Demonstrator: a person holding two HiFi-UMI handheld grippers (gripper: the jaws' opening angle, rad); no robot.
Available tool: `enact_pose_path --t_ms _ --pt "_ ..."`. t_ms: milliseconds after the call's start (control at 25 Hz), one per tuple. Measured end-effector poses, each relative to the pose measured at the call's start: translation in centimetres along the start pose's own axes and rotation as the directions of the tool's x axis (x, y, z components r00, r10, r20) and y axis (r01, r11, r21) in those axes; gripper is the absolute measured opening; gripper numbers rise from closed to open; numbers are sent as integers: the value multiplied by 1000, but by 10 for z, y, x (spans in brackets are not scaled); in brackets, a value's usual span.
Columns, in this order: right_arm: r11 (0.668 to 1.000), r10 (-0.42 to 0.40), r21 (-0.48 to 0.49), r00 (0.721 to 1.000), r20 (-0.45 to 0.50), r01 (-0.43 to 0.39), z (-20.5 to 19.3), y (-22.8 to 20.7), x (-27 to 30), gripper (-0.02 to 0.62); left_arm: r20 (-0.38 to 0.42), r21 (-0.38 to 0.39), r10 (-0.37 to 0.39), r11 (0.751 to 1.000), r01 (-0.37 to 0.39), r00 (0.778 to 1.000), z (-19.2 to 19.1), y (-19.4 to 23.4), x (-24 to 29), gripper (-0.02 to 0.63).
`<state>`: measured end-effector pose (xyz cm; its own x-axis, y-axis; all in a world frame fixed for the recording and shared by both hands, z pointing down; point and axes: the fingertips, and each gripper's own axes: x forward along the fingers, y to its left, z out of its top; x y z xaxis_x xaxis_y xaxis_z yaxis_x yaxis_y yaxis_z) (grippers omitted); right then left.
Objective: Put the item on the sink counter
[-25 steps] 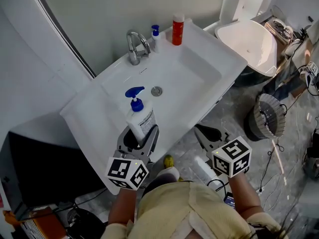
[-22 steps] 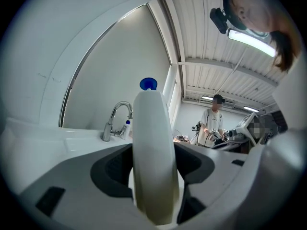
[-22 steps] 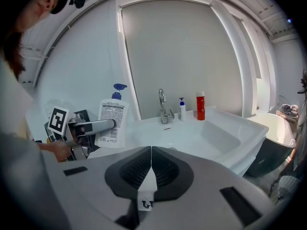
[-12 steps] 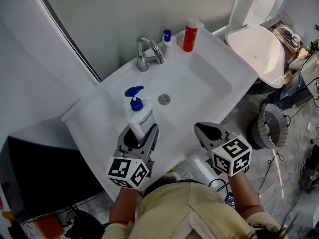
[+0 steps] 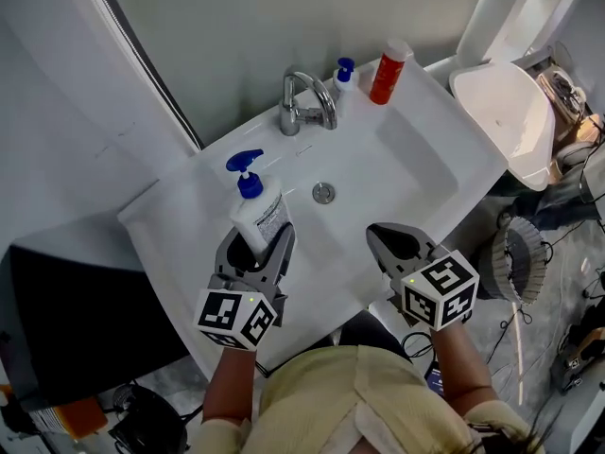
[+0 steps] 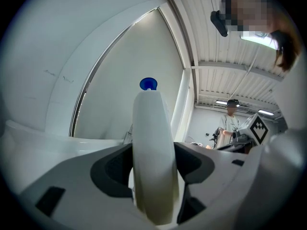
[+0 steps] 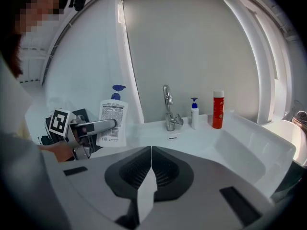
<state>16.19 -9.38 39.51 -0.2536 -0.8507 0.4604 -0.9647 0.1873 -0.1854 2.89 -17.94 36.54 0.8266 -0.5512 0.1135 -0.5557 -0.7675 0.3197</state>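
Count: 3 bottles, 2 grippers, 1 faucet (image 5: 304,104), 1 drain (image 5: 323,193), 1 toilet (image 5: 507,112).

Bottles:
- 1 pump lotion bottle (image 5: 253,214), in the left gripper (image 5: 257,244)
- 1 small blue-pump bottle (image 5: 344,76), on the back ledge just right of the faucet
- 1 red bottle (image 5: 388,71) with a white cap, next to the small one

Lotion bottle: white flattened body, blue pump head with the spout pointing to the left in the head view, and a printed label with a dense text panel on the side facing the right gripper. It is roughly upright, over the left part of the sink counter (image 5: 175,211), left of the basin and well apart from the other two bottles. Can't tell whether its base touches the counter.

Left claw: both jaws are clamped on the lower body of the lotion bottle, one on each narrow side.

Right gripper (image 5: 395,242): jaws pressed together with nothing between them, hovering over the front edge of the basin, well apart from the lotion bottle.
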Motion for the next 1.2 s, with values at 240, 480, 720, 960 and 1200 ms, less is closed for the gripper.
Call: enact_pose_path --t_ms 240,480,720,960,1200 --pt "996 82 -19 996 -18 -83 7 -6 25 26 12 5 71 997 -71 997 2 11 11 290" --pt "984 167 -51 985 -45 -169 20 -24 40 26 36 -1 161 987 -161 986 5 14 28 290" --pt "970 228 -68 971 -75 -233 23 -37 53 26 63 -2 237 971 -238 969 7 21 41 290" --pt "959 265 -84 960 -88 -272 28 -48 63 26 101 -1 319 947 -321 942 9 39 46 290" --pt "942 319 -70 941 -115 -328 26 -48 80 26 148 -14 407 912 -409 901 12 63 41 290"
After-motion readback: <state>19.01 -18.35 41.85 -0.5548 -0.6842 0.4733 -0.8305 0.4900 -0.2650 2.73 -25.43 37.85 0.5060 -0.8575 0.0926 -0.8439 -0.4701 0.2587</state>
